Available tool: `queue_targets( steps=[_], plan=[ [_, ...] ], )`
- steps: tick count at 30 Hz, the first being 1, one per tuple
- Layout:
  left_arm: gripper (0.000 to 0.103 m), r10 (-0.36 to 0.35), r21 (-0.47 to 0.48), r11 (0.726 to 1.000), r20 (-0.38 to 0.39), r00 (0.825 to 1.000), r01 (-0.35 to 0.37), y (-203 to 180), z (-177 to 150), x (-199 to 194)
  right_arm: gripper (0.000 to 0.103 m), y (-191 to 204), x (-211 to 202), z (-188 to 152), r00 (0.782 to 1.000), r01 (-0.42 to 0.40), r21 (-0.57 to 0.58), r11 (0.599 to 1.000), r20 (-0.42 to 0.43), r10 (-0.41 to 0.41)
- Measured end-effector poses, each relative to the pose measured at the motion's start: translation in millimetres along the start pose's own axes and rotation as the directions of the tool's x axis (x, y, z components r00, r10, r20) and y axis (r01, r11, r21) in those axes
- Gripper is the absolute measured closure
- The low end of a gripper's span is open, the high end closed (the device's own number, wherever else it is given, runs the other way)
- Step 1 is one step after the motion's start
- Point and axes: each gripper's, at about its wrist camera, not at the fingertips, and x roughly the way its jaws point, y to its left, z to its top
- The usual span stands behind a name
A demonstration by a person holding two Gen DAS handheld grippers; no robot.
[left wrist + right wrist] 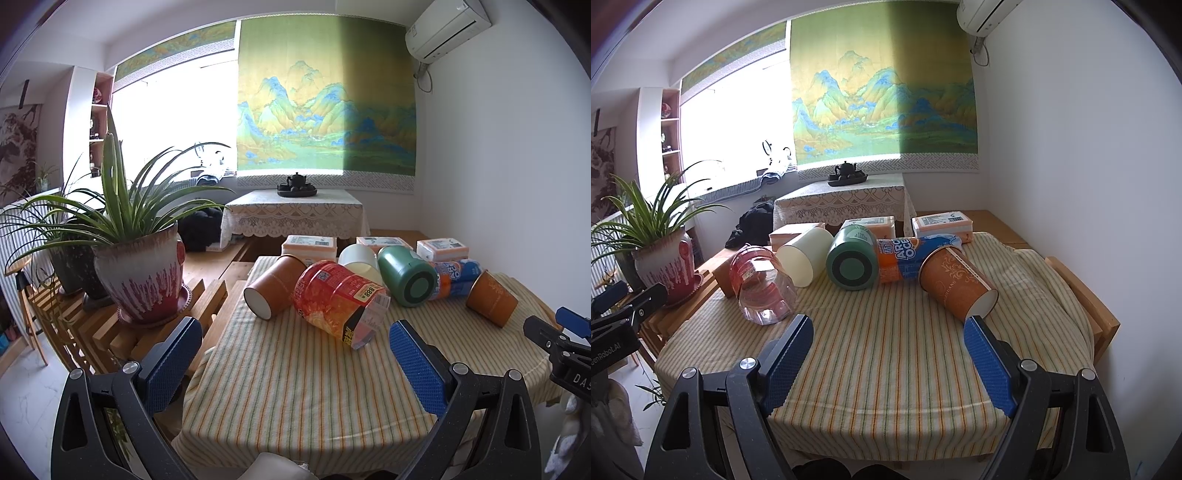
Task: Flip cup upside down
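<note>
Two grippers are hanging over the near edge of the striped cloth (886,350), both with jaws spread wide and holding nothing. The left gripper (295,362) is facing the red jar (343,302), and the right gripper (888,354) is pointing at bare cloth with its right pad just short of the brown cup (955,280).

Every container is lying on its side, so none is yet upside down. Along the back a row is resting: another brown cup (275,290) at the left, then the red jar, a white cup (805,258), a green flask (853,258) showing its round base, and an orange-and-blue can (905,258). The can is wedged between flask and brown cup, which is probably keeping the round things from rolling on the soft cloth. Behind them tissue packs (942,223) are sitting, and a potted plant (144,273) is standing on a slatted rack beside the table.

The right-hand brown cup is lying slanted, its white-rimmed mouth turned toward the near right corner and its base tucked against the can. It is the nearest cup to the right gripper, so I judge that it is the one being approached. Open jaws suit a grasp across its body; paper walls are likely to dent under a hard squeeze.
</note>
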Motion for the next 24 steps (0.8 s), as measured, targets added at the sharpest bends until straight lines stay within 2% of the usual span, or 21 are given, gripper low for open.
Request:
queue_targets(
  steps=[24],
  plan=[
    [0.001, -0.002, -0.002, 1.0, -0.019, 1.0, 0.002, 2.6, -3.7, 9.7, 0.022, 5.0, 10.0, 1.8, 1.0, -0.009, -0.006, 1.0, -0.017, 0.008]
  ],
)
